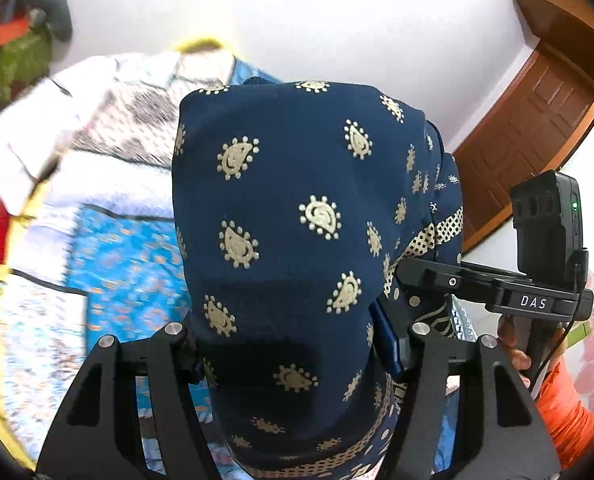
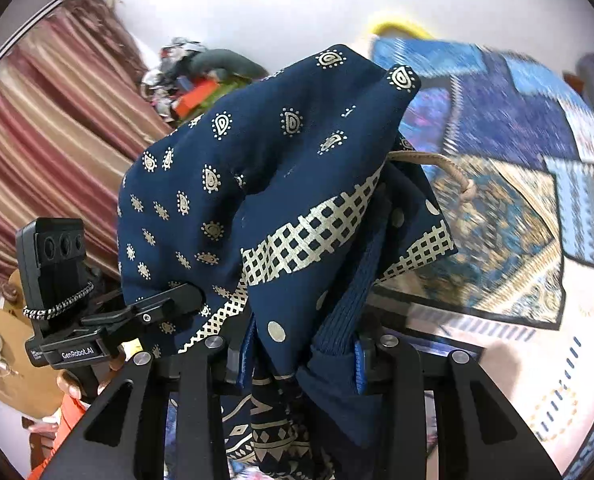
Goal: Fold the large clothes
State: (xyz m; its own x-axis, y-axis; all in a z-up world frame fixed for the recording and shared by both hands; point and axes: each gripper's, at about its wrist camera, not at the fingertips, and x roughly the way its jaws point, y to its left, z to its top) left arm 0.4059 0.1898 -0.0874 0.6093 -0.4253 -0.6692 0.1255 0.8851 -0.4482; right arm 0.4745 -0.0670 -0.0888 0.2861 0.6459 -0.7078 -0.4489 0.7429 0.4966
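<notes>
Left wrist view: the left gripper points out over the bed, its black arms spread at the bottom of the frame; the navy garment rises between its fingers and drapes forward, hiding the tips; a blue pad shows pressed against the cloth on the right side, so the gripper is clamped on the garment; the fabric is dark navy with cream paisley drops and a lattice border along its right edge; beyond it lies the patterned bedspread in blue and white, blurred; to the right the other gripper's black body reaches in and touches the cloth, a hand in an orange sleeve holding its handle; a brown wooden door stands behind.

Right wrist view: the right gripper is closed on a bunch of the same garment, blue pads squeezing thick folds; the cloth heaps up above the fingers, showing the cream lattice band, dots, and a tan cord loop at its right; the left gripper meets the fabric from the left; striped curtains hang behind; the bedspread lies on the right.
</notes>
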